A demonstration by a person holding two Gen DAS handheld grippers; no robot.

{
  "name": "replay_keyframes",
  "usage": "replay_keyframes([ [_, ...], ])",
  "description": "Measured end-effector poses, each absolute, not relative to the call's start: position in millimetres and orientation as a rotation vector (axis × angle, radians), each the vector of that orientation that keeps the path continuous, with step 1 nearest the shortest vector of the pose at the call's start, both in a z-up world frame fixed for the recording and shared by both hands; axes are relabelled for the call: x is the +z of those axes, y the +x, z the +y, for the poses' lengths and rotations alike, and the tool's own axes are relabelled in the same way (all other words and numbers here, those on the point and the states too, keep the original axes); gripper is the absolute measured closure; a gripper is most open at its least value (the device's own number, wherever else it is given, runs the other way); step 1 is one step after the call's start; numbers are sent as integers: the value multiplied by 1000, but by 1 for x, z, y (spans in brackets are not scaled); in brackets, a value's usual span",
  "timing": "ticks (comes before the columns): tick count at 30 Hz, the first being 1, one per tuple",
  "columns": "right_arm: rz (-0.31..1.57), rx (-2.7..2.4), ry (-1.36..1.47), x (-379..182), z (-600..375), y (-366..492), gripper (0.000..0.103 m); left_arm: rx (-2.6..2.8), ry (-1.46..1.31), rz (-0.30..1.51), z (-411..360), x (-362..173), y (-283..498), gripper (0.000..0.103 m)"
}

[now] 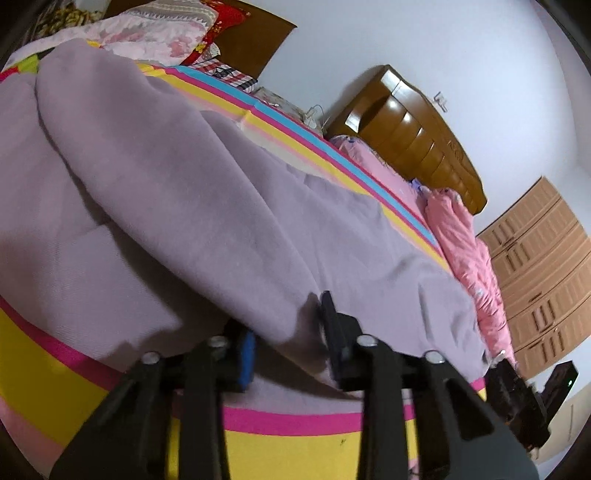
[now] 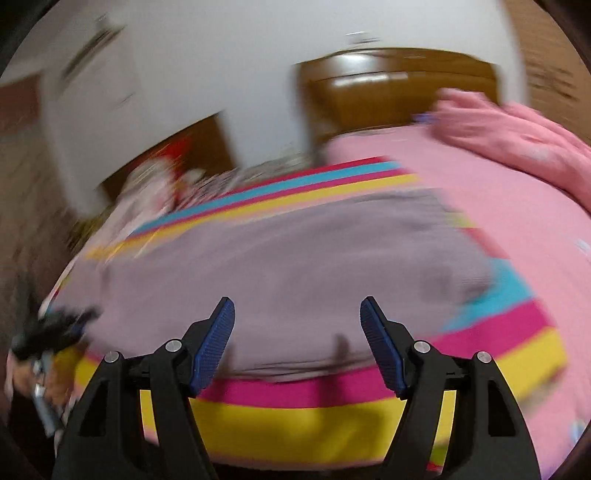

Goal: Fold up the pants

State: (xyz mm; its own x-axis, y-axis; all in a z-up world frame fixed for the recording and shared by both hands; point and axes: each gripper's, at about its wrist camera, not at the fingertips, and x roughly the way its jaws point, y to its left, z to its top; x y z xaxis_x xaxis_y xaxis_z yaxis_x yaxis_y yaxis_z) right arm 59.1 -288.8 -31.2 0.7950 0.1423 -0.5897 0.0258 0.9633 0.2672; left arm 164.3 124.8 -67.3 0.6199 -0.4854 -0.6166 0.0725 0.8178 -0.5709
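Pants (image 1: pixel 207 206) — mauve, rumpled on the striped sheet (image 1: pixel 55 376) — pinched by left tool (image 1: pixel 288 343); right tool (image 2: pixel 297 332) gapes empty.

No legible text, labels, brands or numbers in either view. Red cloth (image 1: pixel 225 18) at upper left of left wrist view carries yellow marks, unreadable. Right wrist view too blurred.

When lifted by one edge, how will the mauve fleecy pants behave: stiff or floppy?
Probably floppy: the mauve fleecy pants sag in soft folds from the left hand-held gripper, which pinches a raised edge. Likely not slippery, given the matte napped surface. On the striped bedsheet they would probably bunch if pushed.
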Motion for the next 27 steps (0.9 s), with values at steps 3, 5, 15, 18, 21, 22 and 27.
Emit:
replay_keyframes([
  [3,708,174,214,-40,-239,79,36,-360,-549,841,129,-65,162,66],
  [5,718,288,193,-37,-202,92,38,-370,-582,827,138,-64,161,20],
  [15,636,697,-296,-20,-13,117,47,-159,-749,666,254,-54,154,6],
  [18,611,771,-373,-15,29,138,50,-17,-727,674,300,-53,157,6],
  [21,650,832,-367,-13,69,176,51,74,-676,718,340,-52,172,5],
  [22,673,853,-353,-13,82,192,52,111,-644,719,351,-50,178,5],
  [27,764,948,-302,-9,157,260,52,201,-597,721,407,-59,210,5],
])
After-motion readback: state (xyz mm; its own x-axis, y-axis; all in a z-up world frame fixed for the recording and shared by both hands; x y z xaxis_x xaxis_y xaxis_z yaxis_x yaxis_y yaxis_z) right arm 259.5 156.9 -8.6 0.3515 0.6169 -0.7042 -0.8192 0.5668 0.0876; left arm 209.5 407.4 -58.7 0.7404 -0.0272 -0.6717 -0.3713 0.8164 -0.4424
